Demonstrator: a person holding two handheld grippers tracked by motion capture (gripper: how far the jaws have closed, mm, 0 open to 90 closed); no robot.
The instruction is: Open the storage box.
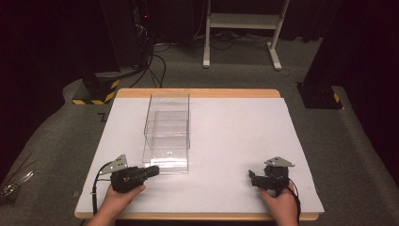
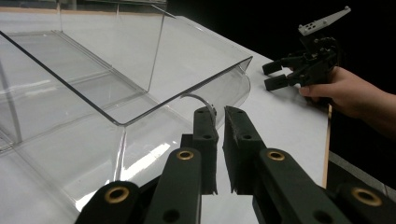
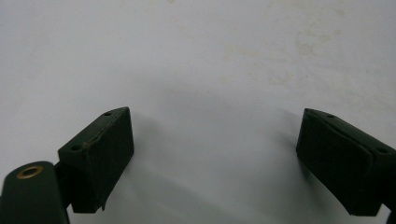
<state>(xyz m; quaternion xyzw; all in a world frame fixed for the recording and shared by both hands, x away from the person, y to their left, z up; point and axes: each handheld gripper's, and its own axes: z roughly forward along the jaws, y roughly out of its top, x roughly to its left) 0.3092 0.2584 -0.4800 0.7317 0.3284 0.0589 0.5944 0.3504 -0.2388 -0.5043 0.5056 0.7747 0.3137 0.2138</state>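
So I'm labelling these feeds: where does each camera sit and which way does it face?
High view: above the table's near edge, facing forward and down; both hands, clear box.
Left gripper view: on the left tongs, facing the clear box; its nearly closed jaws.
Right gripper view: on the right tongs, facing bare white table; open jaws.
Shared: high and left views show the box and right tongs.

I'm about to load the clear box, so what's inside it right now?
Nothing shows inside the clear box: through its walls you see only its own clear panels and the white table beneath. The left claw sits nearly closed at its near end, by a small handle. Reflections blur some corners.
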